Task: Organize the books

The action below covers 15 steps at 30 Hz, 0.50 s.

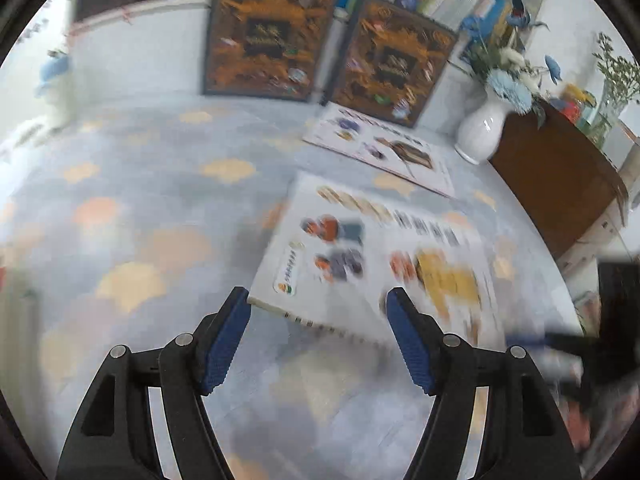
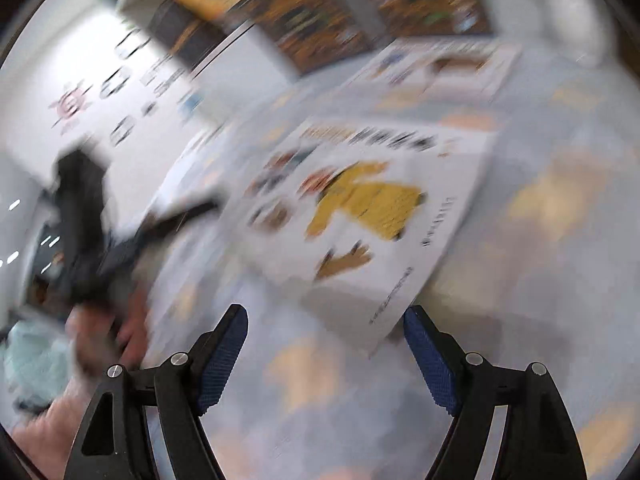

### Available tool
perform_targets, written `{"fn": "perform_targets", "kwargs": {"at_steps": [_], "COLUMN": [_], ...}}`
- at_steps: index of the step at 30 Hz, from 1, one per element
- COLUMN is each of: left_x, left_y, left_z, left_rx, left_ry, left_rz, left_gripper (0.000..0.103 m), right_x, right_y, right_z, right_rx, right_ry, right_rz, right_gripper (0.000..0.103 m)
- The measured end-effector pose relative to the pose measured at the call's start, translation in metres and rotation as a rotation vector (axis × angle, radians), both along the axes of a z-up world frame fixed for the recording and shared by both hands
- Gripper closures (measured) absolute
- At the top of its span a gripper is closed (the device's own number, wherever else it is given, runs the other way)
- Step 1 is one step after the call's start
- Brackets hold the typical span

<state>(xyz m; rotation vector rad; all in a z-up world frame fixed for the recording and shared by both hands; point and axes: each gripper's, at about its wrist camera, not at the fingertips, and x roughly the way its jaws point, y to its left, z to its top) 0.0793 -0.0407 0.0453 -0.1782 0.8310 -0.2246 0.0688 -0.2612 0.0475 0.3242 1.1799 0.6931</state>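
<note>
While both grippers hang over the table (image 1: pixel 132 184) with nothing between their pads, the step in hand looks like the approach to the nearest book, not yet a grasp. Taking that white picture book (image 1: pixel 372 252) as the landmark: it lies flat on the patterned tablecloth, cover up, with a yellow figure printed on it. At its near left corner, the left gripper (image 1: pixel 318 312) stands with its jaws apart, the left pad just beside the book's bound edge, no contact that I can tell through the blur. Beyond the book lies a second white book (image 1: pixel 380 148), also flat, and behind that two dark orange-covered books (image 1: pixel 268 36) lean upright against a shelf of books. Right of these stands a white vase (image 1: pixel 482 132) of blue flowers. At the landmark book's near right corner, the right gripper (image 2: pixel 326 324) is likewise spread and empty.

The next move, I judge, calls for slowing, settling each gripper on an opposite edge, and closing to lift the book toward the upright ones.
</note>
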Motion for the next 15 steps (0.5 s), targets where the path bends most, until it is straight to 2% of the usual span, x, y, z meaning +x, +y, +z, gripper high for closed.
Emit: {"fn": "perform_targets", "kwargs": {"at_steps": [1,3,6,8,11,15], "left_x": [-0.007,-0.022,-0.041,-0.046,-0.053,-0.063], "left_y": [0.007,0.02,0.029,0.028,0.015,0.003], "left_z": [0.005,0.012,0.012,0.005,-0.017,-0.037], "left_rx": [0.009,0.031,-0.01,-0.036,-0.042,-0.078], "left_ry": [-0.024,-0.052,-0.001,0.053,0.138,0.174], "left_rz": [0.027,0.069,0.044,0.005,-0.035,-0.047], "left_gripper": [0.035,0.034,0.034,0.034,0.034,0.037], "right_x": [-0.02,-0.04,-0.041,-0.017,0.04,0.095], "right_y": [0.012,0.025,0.028,0.02,0.006,0.001], "right_z": [0.002,0.011,0.035,0.041,0.031,0.002], "right_rx": [0.056,0.073,-0.039,-0.072,-0.062,-0.077], "right_ry": [0.033,0.034,-0.103,-0.158,-0.173,-0.116], "right_rz": [0.067,0.136,0.138,0.075,-0.023,-0.089], "right_gripper": [0.027,0.031,0.03,0.025,0.025,0.025]}}
